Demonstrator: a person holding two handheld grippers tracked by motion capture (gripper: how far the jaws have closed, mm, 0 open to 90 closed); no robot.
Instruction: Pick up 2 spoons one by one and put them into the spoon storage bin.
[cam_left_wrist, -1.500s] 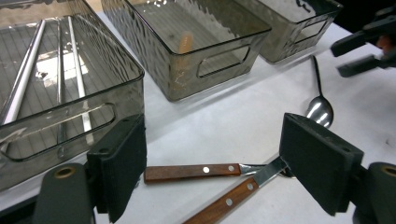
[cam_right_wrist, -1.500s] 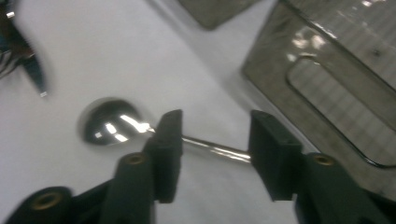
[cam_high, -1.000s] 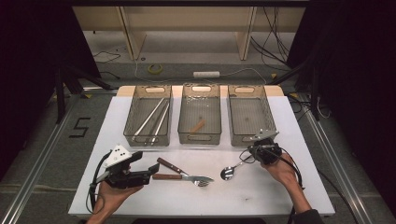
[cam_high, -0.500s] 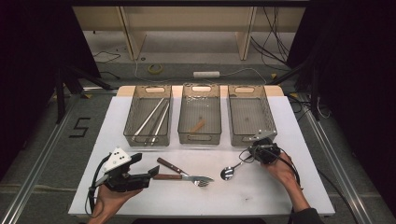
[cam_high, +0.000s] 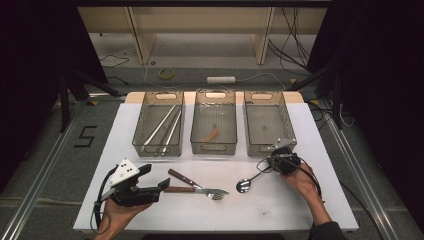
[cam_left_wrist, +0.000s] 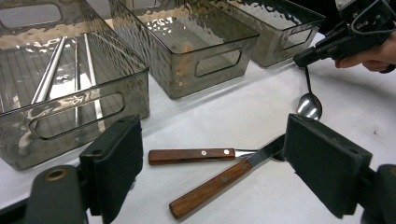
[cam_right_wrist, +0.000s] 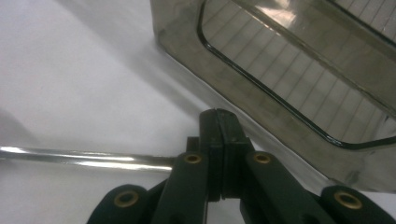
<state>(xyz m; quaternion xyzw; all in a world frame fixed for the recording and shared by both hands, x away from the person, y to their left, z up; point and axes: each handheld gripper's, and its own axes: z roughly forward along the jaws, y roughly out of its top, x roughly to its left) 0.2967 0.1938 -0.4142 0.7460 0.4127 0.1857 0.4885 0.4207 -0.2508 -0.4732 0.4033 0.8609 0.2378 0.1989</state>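
The right claw (cam_high: 270, 165) is clamped on the handle end of the spoon (cam_high: 249, 182), just in front of the right bin (cam_high: 287, 129); its bowl lies on the tabletop (cam_high: 320, 200) toward the near edge, its long axis slanting from there up to the claw. A fork (cam_high: 200, 190) and knife (cam_high: 182, 177) lie crossed mid-tabletop before the left claw (cam_high: 162, 184), which gapes wide and empty. The left bin (cam_high: 145, 120) holds metal rods, the middle bin (cam_high: 200, 142) a small wooden piece.

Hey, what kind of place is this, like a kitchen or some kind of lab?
Probably a lab or recording setup rather than a kitchen: a white table stands among dark curtains, loose cables lie on the floor behind it, and cutlery is being sorted into three clear bins.
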